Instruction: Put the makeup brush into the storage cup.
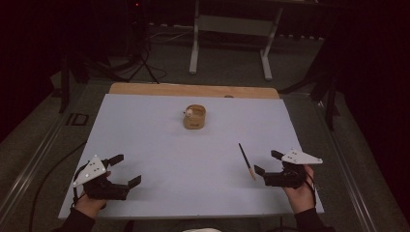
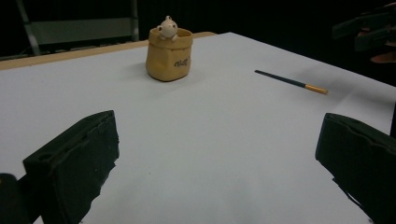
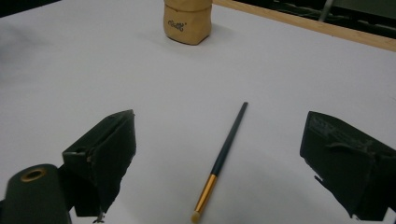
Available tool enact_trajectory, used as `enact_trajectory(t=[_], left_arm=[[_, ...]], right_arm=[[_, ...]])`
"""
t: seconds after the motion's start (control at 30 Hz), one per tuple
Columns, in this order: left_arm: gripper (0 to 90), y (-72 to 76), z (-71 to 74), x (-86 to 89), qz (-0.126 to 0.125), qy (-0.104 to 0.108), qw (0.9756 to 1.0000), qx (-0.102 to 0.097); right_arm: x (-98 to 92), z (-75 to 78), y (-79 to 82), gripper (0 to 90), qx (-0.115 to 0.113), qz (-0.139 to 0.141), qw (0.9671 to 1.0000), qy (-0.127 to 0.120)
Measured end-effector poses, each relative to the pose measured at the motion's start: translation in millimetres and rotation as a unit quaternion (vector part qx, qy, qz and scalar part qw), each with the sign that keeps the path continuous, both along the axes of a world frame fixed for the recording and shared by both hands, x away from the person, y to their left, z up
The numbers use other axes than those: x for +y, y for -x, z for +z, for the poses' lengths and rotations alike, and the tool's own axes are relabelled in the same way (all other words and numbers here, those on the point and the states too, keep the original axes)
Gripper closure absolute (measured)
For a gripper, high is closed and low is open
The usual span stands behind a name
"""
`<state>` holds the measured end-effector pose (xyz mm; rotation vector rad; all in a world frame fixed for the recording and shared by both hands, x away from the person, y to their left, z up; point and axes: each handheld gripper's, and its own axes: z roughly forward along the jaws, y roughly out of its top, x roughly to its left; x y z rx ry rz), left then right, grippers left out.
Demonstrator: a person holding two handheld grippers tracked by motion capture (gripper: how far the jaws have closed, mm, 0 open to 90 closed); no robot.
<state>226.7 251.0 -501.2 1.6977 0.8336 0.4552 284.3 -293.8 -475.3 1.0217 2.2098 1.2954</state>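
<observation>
High view: a brush [image 1: 246,161] lies flat on the white bench [image 1: 159,145], near the right edge of the sheet. Its long axis runs from far-left to near-right, with the dark handle end pointing away towards the far side and the gold ferrule and pale tip pointing towards the person. The right gripper [image 1: 270,163] sits just beside the tip end, its fingers spread wide and holding nothing. The left gripper [image 1: 126,170] rests near the front left corner of the bench, well apart from the brush, with its fingers likewise wide and empty. A tan pot [image 1: 195,117] with a small white figure in it stands towards the far middle of the bench.

Left gripper view: the two black fingers [image 2: 74,163] stand far apart with bare bench between them. The brush [image 2: 290,82] lies further off at the right, dark end pointing left and gold end to the right. The pot [image 2: 169,55] stands upright beyond, and the other gripper shows dimly at the upper right corner.

Right gripper view: the brush [image 3: 220,161] lies on the bench between the wide-set fingers [image 3: 105,156], touching neither. Its axis runs nearly along the line of sight, leaning slightly right, with the gold ferrule and tip nearest the camera and the dark handle pointing away towards the pot [image 3: 187,21].
</observation>
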Motion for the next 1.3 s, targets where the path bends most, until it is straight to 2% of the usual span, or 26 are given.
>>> enact_trajectory(t=[0.4, 0.47, 0.67, 0.77, 0.93, 0.97, 1.07, 1.3], left_arm=[[0.3, 0.2, 0.6, 0.3, 0.001, 0.003, 1.0000, 0.000], [0.3, 0.3, 0.8, 0.2, 0.001, 0.003, 1.0000, 0.000], [0.3, 1.2, 1.6, 0.5, 0.001, 0.004, 1.0000, -0.001], [0.3, 0.9, 1.6, 0.8, 0.001, 0.006, 1.0000, -0.001], [0.3, 0.7, 1.3, 0.7, 0.002, 0.008, 1.0000, 0.001], [0.4, 0.6, 1.3, 0.8, 0.001, 0.008, 1.0000, 0.001], [0.3, 0.5, 1.3, 0.4, 0.000, 0.008, 1.0000, 0.001], [0.3, 0.2, 1.3, 0.3, 0.001, 0.007, 1.0000, 0.001]], right_arm=[[5.4, 3.7, 3.0, 12.6, 0.005, 0.014, 0.9998, 0.012], [8.6, 4.0, 3.3, 12.6, 0.005, 0.016, 0.9996, 0.022], [12.5, 4.4, 1.9, 11.2, 0.024, 0.012, 0.9990, 0.034], [13.1, 7.0, 1.1, 11.2, 0.030, 0.003, 0.9988, 0.040], [11.6, 12.4, -1.6, 11.1, 0.047, -0.012, 0.9984, 0.030], [13.1, 14.2, -3.3, 10.6, 0.055, -0.021, 0.9975, 0.040], [13.9, 18.0, -6.4, 10.6, 0.065, -0.028, 0.9963, 0.048], [10.9, 30.6, -13.9, 10.6, 0.071, -0.047, 0.9952, 0.049]])
